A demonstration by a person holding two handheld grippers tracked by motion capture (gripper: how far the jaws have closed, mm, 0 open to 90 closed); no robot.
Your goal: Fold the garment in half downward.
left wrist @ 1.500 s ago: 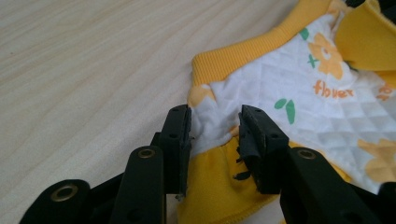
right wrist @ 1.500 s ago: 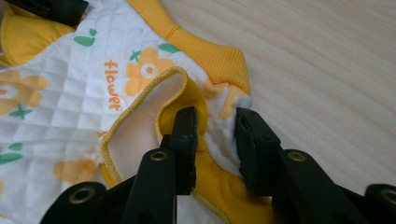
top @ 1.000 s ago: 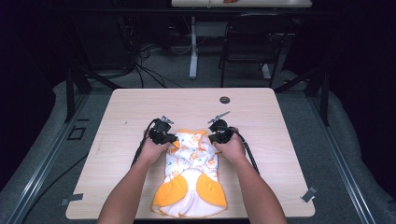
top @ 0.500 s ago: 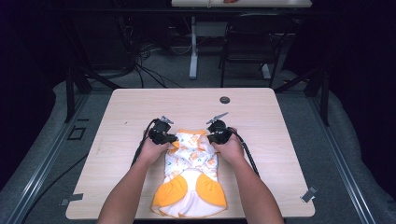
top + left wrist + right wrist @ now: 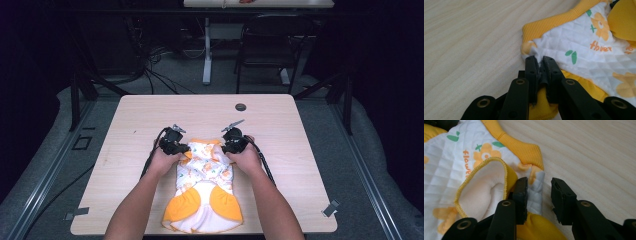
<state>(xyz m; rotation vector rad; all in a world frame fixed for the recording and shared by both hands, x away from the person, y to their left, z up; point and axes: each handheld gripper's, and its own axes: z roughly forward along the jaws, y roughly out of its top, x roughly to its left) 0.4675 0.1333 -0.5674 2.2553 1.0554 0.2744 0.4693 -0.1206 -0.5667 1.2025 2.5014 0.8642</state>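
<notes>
A pale wooden table (image 5: 150, 120) fills the middle of the room, and nearest its front edge lies a quilted baby garment (image 5: 204, 192), white with orange flowers and green leaves, its two orange flaps spread toward six o'clock and its yellow ribbed edge at the far end. The person's forearms come in from six o'clock on either side of it. The left gripper (image 5: 541, 65) is pinched tight on the fabric at the garment's upper corner, at about ten o'clock from the cloth's centre. The right gripper (image 5: 539, 192), at about two o'clock, has just been opening; its jaws stand apart with a fold of the quilted corner between them, resting against one jaw only. Farther off, toward twelve o'clock, a small dark round cap (image 5: 241, 107) sits in the tabletop. Beyond the table lie grey carpet (image 5: 350, 150), tangled cables (image 5: 150, 70) and the white leg of another table (image 5: 207, 55) in a dark room.
</notes>
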